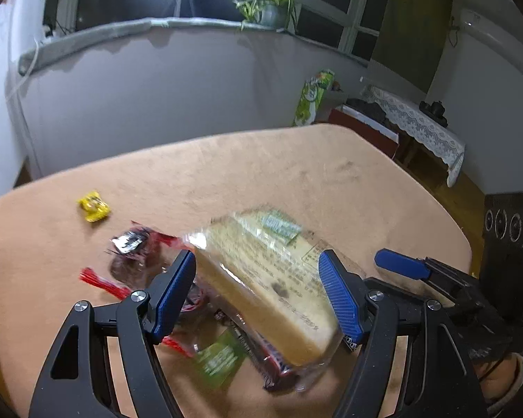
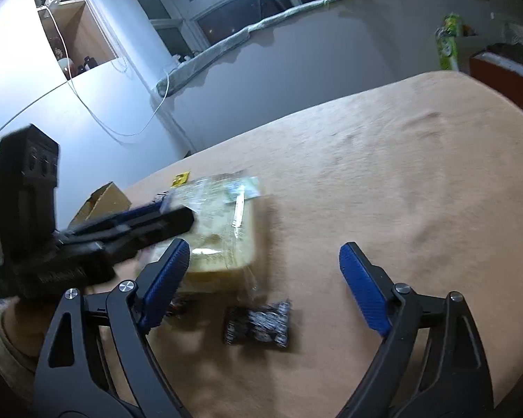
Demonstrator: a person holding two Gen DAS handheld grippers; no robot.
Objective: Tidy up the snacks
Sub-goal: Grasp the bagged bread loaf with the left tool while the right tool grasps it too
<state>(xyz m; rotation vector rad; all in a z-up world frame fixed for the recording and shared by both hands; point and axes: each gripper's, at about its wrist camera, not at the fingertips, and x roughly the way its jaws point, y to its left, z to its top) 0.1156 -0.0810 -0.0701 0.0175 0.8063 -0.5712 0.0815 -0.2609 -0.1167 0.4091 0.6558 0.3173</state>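
Note:
My left gripper (image 1: pixel 258 278) is shut on a clear-wrapped bread loaf (image 1: pixel 261 278) and holds it tilted above the table; the loaf also shows in the right wrist view (image 2: pixel 223 226) with the left gripper (image 2: pixel 129 230) on it. Under it lie a dark red-ended snack pack (image 1: pixel 136 254), a dark bar (image 1: pixel 272 365) and a green-labelled wrapper (image 1: pixel 219 358). A yellow candy (image 1: pixel 93 206) lies farther left. My right gripper (image 2: pixel 261 278) is open and empty above a black-and-silver snack pack (image 2: pixel 258 324).
The table has a tan cloth (image 1: pixel 261 174). An open cardboard box (image 2: pixel 103 202) stands at its left edge. My right gripper also shows in the left wrist view (image 1: pixel 418 271). A black speaker (image 1: pixel 509 237) stands off the table's right side.

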